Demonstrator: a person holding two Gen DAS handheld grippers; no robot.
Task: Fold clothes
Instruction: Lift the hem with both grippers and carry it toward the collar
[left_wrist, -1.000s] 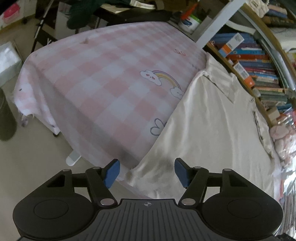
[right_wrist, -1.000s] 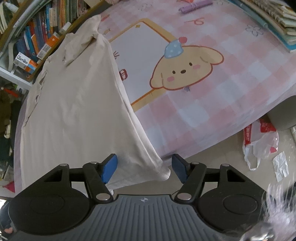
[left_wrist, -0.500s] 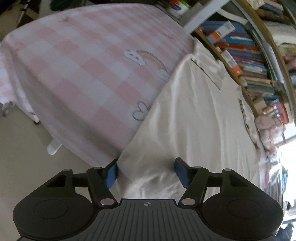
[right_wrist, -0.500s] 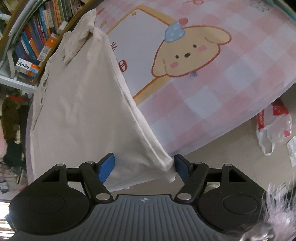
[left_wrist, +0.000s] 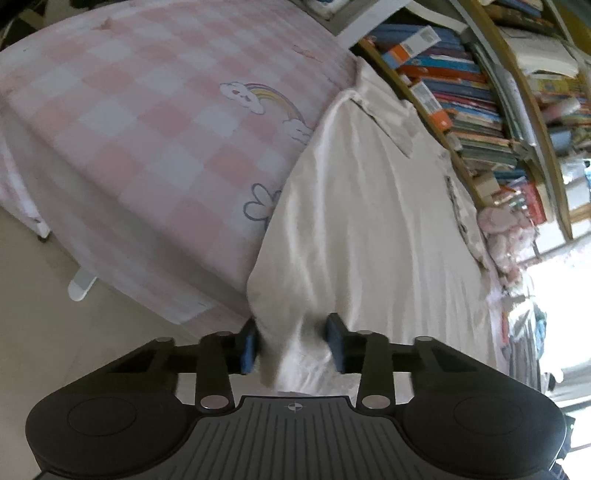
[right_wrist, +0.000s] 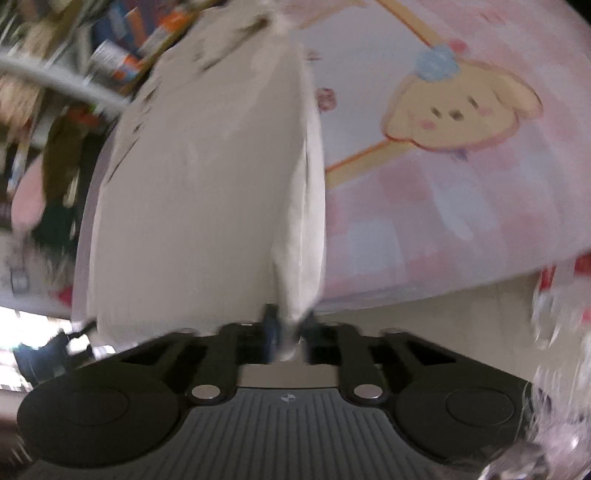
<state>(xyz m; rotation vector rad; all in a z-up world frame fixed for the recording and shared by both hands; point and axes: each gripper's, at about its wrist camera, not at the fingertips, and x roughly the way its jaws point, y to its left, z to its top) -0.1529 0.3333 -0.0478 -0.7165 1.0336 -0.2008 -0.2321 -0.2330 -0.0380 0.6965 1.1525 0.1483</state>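
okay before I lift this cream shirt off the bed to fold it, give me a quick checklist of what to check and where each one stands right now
1. Right gripper shut on the cream shirt: ok, jaws pinched on a hem corner.
2. Left gripper shut on the shirt: not ok, cloth lies between the jaws, but they stand apart.
3. Both holds at the near hem: ok.
4. Shirt lying flat on the checked bedsheet: ok in the left view; the right view is blurred.
5. Collar end free of the bookshelf: cannot tell.
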